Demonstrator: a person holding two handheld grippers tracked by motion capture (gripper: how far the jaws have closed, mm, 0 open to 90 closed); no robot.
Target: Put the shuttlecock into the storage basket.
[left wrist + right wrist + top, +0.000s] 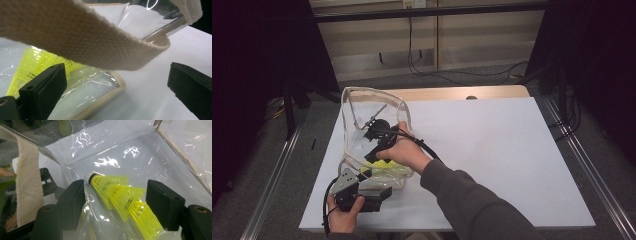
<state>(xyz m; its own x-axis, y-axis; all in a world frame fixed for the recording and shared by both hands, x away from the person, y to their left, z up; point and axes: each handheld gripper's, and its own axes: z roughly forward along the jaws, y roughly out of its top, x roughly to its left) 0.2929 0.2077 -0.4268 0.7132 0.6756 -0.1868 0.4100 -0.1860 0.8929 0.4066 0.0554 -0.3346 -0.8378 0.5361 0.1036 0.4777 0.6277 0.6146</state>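
Observation:
A clear plastic bag [374,91] with beige trim stands open on the white table [492,150]. Stacked yellow shuttlecocks [384,164] lie on its floor. My right gripper [377,159] reaches inside the bag. In the right gripper view it is open [116,186], one jaw on each side of the shuttlecocks [120,197], not clamping them. My left gripper [384,192] sits at the bag's near edge, open [117,67]. The bag's beige strap [75,37] crosses just above its jaws without being gripped. The shuttlecocks [27,65] show through the plastic behind its left jaw.
The bag occupies the table's left part, and bare white surface stretches to the right. A wooden edge [462,92] runs along the far side. Metal rails [272,175] flank the table, and cables [452,75] lie on the floor beyond.

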